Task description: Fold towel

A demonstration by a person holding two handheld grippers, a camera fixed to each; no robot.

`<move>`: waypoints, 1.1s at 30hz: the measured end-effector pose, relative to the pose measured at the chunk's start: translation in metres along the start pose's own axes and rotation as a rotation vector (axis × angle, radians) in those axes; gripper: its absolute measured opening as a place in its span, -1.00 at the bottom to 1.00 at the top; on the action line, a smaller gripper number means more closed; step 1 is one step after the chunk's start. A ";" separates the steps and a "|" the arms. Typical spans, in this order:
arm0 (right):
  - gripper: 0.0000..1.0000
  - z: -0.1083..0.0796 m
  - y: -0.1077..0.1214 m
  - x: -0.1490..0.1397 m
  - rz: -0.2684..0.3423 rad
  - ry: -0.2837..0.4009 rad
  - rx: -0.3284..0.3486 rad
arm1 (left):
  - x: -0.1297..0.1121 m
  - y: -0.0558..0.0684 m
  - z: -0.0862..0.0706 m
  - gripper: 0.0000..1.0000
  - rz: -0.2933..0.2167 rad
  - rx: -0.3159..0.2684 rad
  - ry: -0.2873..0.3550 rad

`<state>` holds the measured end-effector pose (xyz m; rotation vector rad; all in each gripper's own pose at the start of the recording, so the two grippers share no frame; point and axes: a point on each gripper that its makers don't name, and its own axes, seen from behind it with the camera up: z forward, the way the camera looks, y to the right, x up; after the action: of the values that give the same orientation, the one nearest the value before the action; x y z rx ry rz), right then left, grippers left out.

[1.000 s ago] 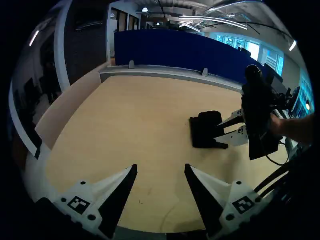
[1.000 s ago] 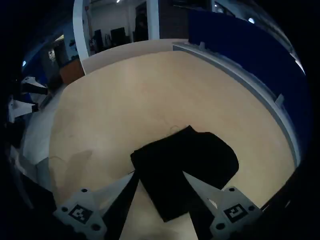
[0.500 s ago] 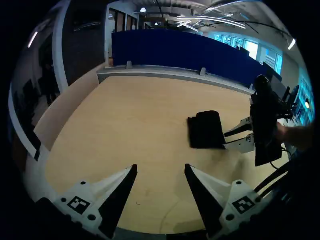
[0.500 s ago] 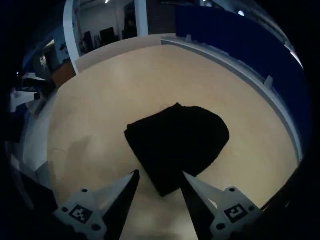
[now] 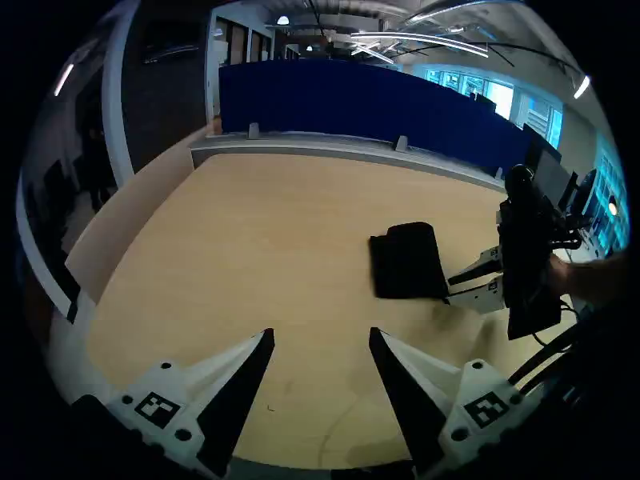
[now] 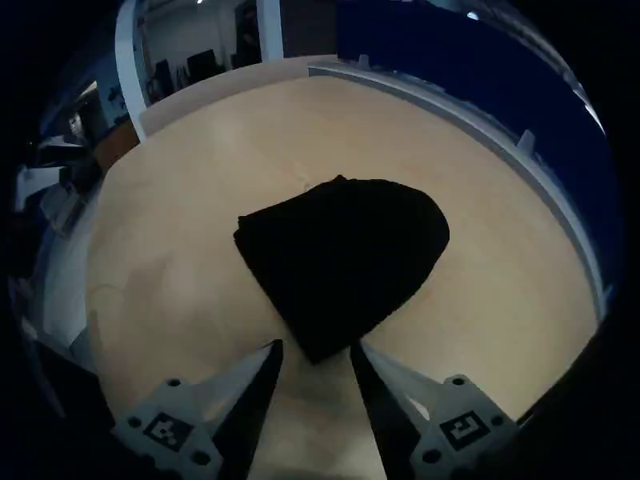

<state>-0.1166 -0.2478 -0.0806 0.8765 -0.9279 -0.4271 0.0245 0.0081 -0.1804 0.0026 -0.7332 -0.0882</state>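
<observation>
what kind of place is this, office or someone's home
Most likely an open-plan office or lab, not a home: a large pale wood table, a long blue partition standing along its far edge, and strip lights hung under an exposed ceiling.

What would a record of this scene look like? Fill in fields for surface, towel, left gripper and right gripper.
surface: table, pale wood
towel: black, folded, lying on the table
left gripper: open, empty, well apart from the towel
right gripper: open, tips either side of the towel's near corner, not pressing it
</observation>
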 end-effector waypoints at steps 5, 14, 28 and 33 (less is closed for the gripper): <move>-0.08 0.005 -0.001 -0.006 0.014 -0.011 -0.003 | -0.001 -0.001 -0.002 0.75 -0.002 0.004 0.000; -0.46 0.008 0.002 -0.008 0.026 -0.007 -0.023 | -0.002 -0.003 -0.001 0.75 -0.005 0.007 0.000; -0.88 0.007 0.004 -0.004 0.014 0.007 -0.028 | -0.001 -0.001 -0.002 0.75 -0.001 0.003 0.001; -0.88 0.000 0.008 0.011 -0.001 0.033 -0.032 | 0.001 0.000 -0.004 0.75 -0.001 -0.002 0.005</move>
<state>-0.1108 -0.2505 -0.0686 0.8525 -0.8881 -0.4260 0.0278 0.0075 -0.1829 0.0016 -0.7286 -0.0893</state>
